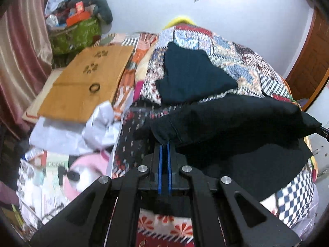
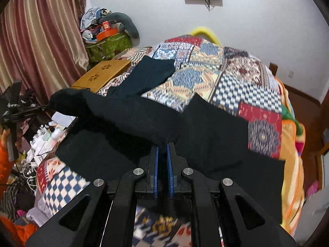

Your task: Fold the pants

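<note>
**Mid-fold: one edge of the pants lifted between both claws**

My left claw (image 1: 164, 144) is pinched narrow on a corner of the black pants (image 1: 236, 119), and my right claw (image 2: 164, 144) is pinched the same way on the other end of that edge. Between them the cloth hangs in a raised, sagging ridge above the bed (image 2: 236, 78), while the rest of the pants lies flat on the patchwork quilt just beneath. Each camera catches the other claw at the far end of the ridge.

I judge this to be the carry-over step of a fold: the edge is up but not yet laid down. Next I need to move both claws together, level, keeping the edge taut, then lower it onto the flat part and line up the edges before letting go. A separate dark garment (image 1: 193, 74) lies farther up the bed; I should stay short of it.
</note>
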Motion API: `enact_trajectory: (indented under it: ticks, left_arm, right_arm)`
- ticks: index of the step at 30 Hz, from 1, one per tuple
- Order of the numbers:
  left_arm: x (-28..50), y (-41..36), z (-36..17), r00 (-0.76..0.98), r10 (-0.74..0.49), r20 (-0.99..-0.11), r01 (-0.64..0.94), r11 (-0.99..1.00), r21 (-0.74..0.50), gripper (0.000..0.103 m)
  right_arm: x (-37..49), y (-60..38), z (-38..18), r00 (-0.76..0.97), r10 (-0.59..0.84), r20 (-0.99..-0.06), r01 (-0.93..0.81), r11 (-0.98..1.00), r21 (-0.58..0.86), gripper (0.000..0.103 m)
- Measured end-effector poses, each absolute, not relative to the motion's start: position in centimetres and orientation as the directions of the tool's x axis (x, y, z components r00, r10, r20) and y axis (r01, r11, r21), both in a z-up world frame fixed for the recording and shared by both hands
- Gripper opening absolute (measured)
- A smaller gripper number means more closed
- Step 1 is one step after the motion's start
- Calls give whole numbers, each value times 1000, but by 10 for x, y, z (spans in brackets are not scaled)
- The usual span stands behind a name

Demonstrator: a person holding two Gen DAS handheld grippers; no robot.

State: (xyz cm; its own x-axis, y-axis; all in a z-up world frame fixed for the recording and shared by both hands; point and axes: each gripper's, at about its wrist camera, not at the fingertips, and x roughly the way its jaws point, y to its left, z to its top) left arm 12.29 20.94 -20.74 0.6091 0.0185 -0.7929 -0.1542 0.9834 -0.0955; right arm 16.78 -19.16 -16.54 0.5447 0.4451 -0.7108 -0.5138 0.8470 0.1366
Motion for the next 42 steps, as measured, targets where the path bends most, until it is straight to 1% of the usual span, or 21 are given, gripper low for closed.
enact_trajectory:
  ticks: [3, 5, 11, 13, 14, 15, 16, 17, 18, 19, 20, 22, 24, 27, 28, 29, 34, 39, 42]
  left_arm:
    - [111, 214, -221, 575, 3, -818, -162, 980, -111, 3]
    - [105, 214, -227, 556, 20, -831, -173, 981, -92, 3]
    - [109, 211, -220, 554, 56, -830, -173, 984, -49, 5]
    - [118, 208, -214, 562, 65, -824, -167, 985, -36, 13]
    - [123, 206, -211, 566, 68, -822, -166, 986, -33, 16]
    - [131, 204, -208, 571, 67, -818, -165, 986, -34, 21]
    - [136, 202, -207, 574, 62, -816, -162, 986, -39, 26]
    - [143, 200, -205, 578, 55, -815, -156, 987, -45, 28]
    - [152, 197, -203, 581, 46, -813, -149, 988, -50, 31]
    - [159, 194, -202, 581, 44, -812, -145, 988, -51, 37]
    - [168, 190, -201, 583, 43, -811, -140, 989, -48, 41]
    - [182, 183, -199, 591, 45, -806, -133, 990, -42, 59]
    - [200, 176, -198, 596, 49, -801, -130, 991, -36, 67]
    - [223, 170, -202, 589, 42, -807, -118, 992, -35, 70]
    - [233, 167, -205, 579, 42, -814, -116, 993, -32, 73]
    - [240, 167, -207, 573, 44, -818, -116, 993, -28, 75]
    - [273, 155, -223, 567, 94, -818, -97, 994, 47, 75]
    - [298, 151, -242, 536, 56, -842, -68, 997, 23, 76]
    - [310, 148, -252, 523, 46, -851, -57, 998, 19, 76]
  right_arm:
    - [158, -201, -171, 531, 458, -713, -501, 848, 172, 7]
    - [153, -208, -173, 530, 451, -718, -486, 856, 178, 7]
    - [156, -225, -161, 569, 391, -723, -430, 891, 144, 7]
    - [165, -228, -157, 581, 374, -723, -412, 901, 134, 9]
    - [168, -230, -156, 585, 367, -723, -405, 905, 131, 13]
    - [176, -231, -154, 589, 362, -723, -398, 908, 130, 16]
    - [181, -230, -154, 592, 361, -721, -397, 909, 130, 22]
    - [185, -229, -153, 593, 362, -719, -397, 908, 130, 27]
    - [191, -228, -152, 597, 363, -716, -399, 908, 128, 30]
    - [198, -225, -152, 598, 360, -716, -402, 908, 120, 36]
    - [202, -222, -152, 600, 355, -717, -404, 908, 112, 41]
    - [218, -215, -153, 599, 348, -721, -409, 907, 99, 45]
    - [234, -209, -155, 589, 343, -731, -413, 906, 92, 46]
    - [258, -199, -162, 559, 354, -750, -427, 898, 106, 48]
    - [268, -194, -167, 546, 355, -759, -428, 897, 112, 49]
    - [275, -190, -171, 538, 354, -765, -427, 897, 114, 51]
    - [307, -172, -192, 494, 365, -789, -448, 885, 130, 51]
    - [341, -153, -217, 441, 347, -828, -468, 876, 118, 51]
    - [360, -143, -235, 385, 341, -857, -471, 872, 136, 51]
